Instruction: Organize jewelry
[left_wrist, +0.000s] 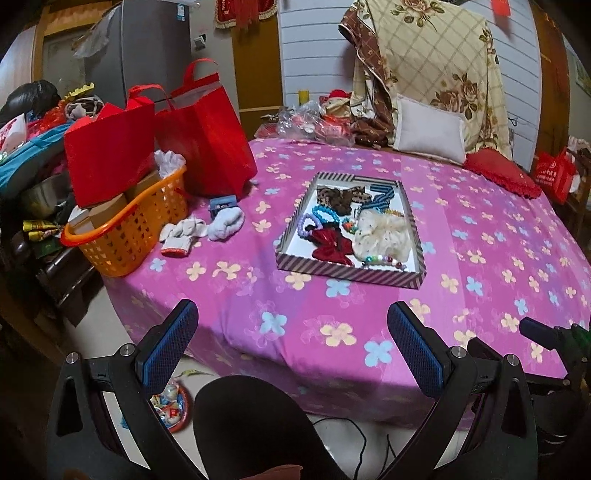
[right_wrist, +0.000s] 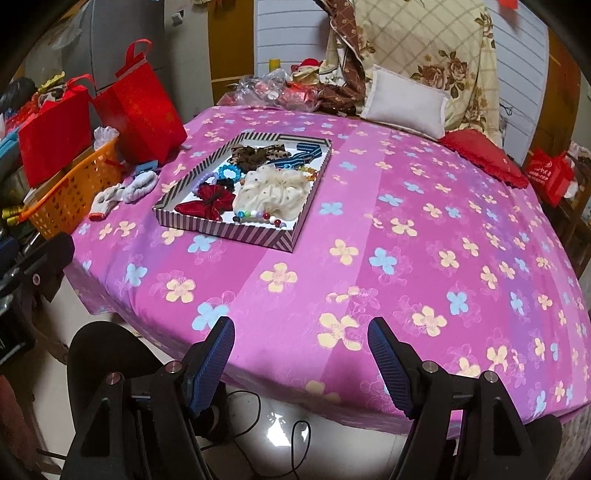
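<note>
2 grippers hang back at the near bed edge: left gripper (left_wrist: 291, 347) and right gripper (right_wrist: 301, 363), both spread wide, holding nothing. All visible jewelry sits in the striped tray (right_wrist: 221, 230) mid-bed: red bow (right_wrist: 207, 205), cream scrunchie (right_wrist: 273, 195), bead bracelet (right_wrist: 258, 216). Loose pile, likely gathered for containment; sorted or not, can't tell.

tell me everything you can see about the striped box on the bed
The striped box is a shallow, open rectangular tray, seemingly cardboard, with diagonal dark-and-pale stripes on its walls and a white floor. It lies flat on the pink flowered bedspread, touching nothing else. Inside lie bows, a cream scrunchie and bead bracelets. Neither gripper touches it.
</note>
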